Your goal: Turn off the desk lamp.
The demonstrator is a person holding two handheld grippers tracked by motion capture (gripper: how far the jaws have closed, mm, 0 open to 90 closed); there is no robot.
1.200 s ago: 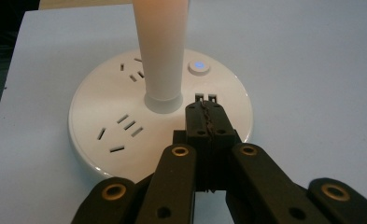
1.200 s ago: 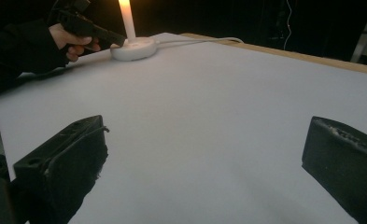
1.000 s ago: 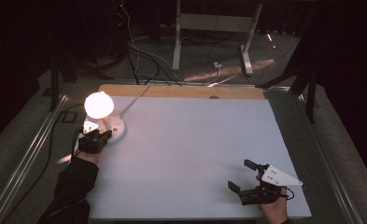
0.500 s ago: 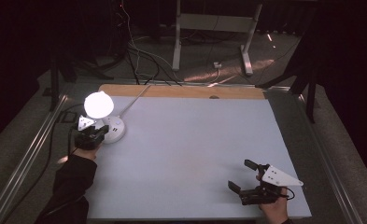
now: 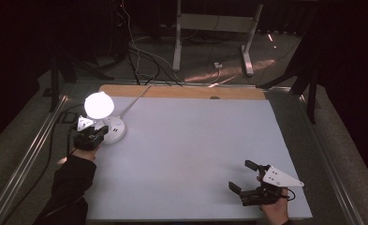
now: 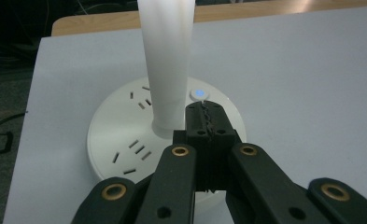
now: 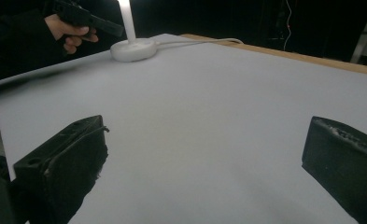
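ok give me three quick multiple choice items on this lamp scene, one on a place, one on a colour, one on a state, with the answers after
1. Where on the table does the lamp stand?
A. near its far left corner
B. at its middle
C. near its near right corner

2. What colour is the small lit button on the lamp's base?
A. red
B. blue
C. green

3. How do the fingers of the right gripper stand?
A. shut on the lamp's stem
B. shut on nothing
C. wide apart with only bare table between them

Answers: 1 A, the high view shows the lamp at the far left, by the left gripper. 2 B, the left gripper view shows a blue glow on the button. 3 C, the right gripper view shows the two fingers far apart over bare table.
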